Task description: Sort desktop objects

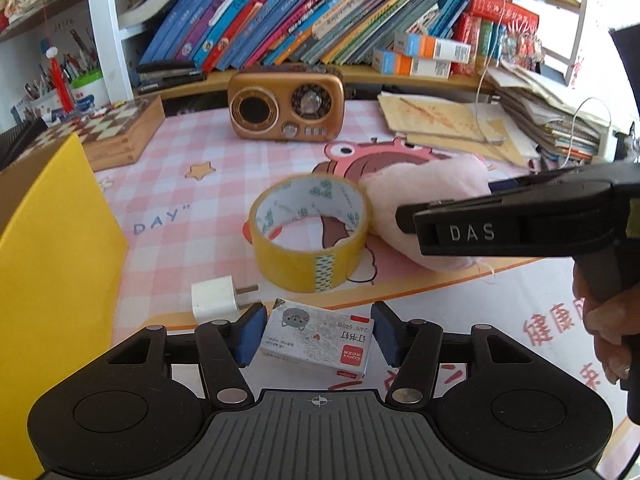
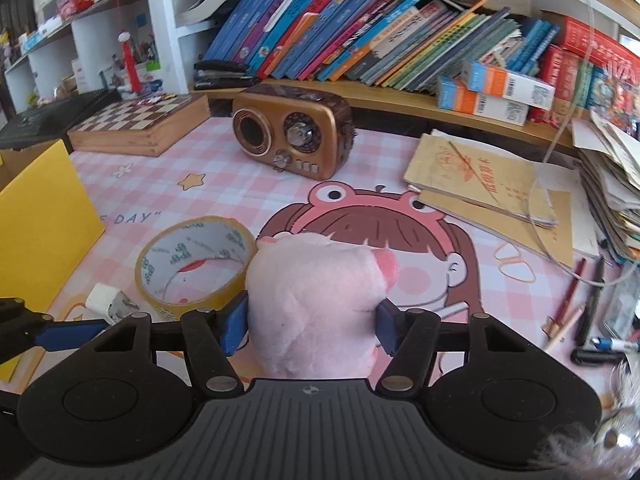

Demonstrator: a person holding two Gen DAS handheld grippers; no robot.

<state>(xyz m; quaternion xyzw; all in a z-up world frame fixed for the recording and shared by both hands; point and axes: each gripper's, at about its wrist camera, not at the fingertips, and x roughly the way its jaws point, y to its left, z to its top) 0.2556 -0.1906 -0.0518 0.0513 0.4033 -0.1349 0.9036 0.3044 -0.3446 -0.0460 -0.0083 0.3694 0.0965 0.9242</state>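
In the left wrist view my left gripper [image 1: 318,334] is open, its blue pads on either side of a small grey staple box [image 1: 316,342] lying on the mat, with small gaps on both sides. A white plug adapter [image 1: 212,298] lies just left of it, a roll of yellow tape [image 1: 310,232] stands beyond. In the right wrist view my right gripper [image 2: 310,322] is shut on a pink plush toy [image 2: 316,300], pads pressed into its sides. The tape roll [image 2: 194,260] touches the toy's left. The right gripper [image 1: 408,218] also shows from the left wrist.
A yellow box [image 1: 48,280] stands at the left. A brown radio [image 1: 286,100] and a chessboard box [image 1: 116,128] sit at the back below a shelf of books [image 1: 300,20]. Stacked papers [image 2: 500,188], pens [image 2: 576,304] and rubber bands [image 2: 514,262] lie at the right.
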